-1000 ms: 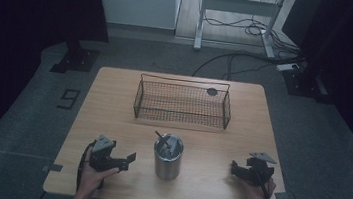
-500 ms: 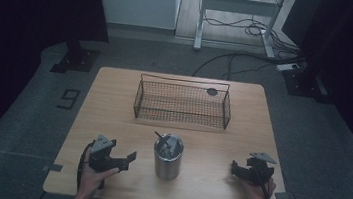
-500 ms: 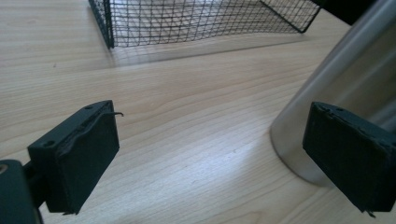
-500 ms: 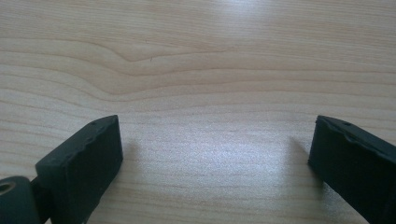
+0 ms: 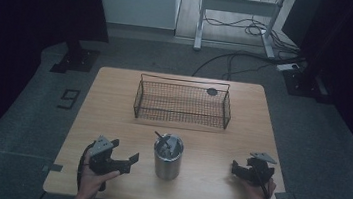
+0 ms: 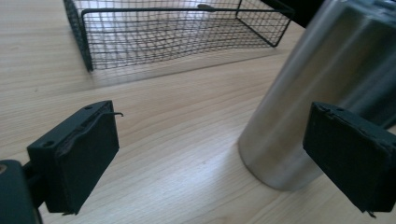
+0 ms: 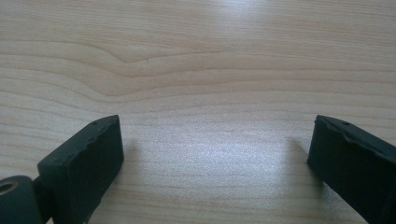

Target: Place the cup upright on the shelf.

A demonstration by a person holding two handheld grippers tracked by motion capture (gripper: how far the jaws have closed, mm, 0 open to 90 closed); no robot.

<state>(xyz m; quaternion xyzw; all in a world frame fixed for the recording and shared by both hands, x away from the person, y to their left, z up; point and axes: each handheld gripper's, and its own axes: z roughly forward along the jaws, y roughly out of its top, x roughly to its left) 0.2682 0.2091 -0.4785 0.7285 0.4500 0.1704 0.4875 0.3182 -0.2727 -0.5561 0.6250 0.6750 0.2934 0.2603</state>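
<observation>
A person sat at the near side of a wooden table [image 5: 114,97] and held a gripper in each hand. The left gripper [image 5: 125,160] was near the left front of the table, and its jaws were wide apart with nothing between them. In the left gripper view, the left gripper [image 6: 210,154] pointed toward a shiny metal cup [image 6: 322,88], which stood just beside its right jaw but was not held. The metal cup [image 5: 167,157] stood upright in the near middle of the table, between the two hands. Some dark things [image 5: 165,143] stuck out of its top, but they were too small to tell what they were. The right gripper [image 5: 237,169] was near the right front of the table, well apart from the cup. In the right gripper view, the right gripper [image 7: 215,158] had its jaws wide apart too, with bare wood between them. A black wire basket [image 5: 182,103] stood on the far side of the table, behind the cup. A small dark round spot [image 5: 212,91] was on the table just behind the basket.
</observation>
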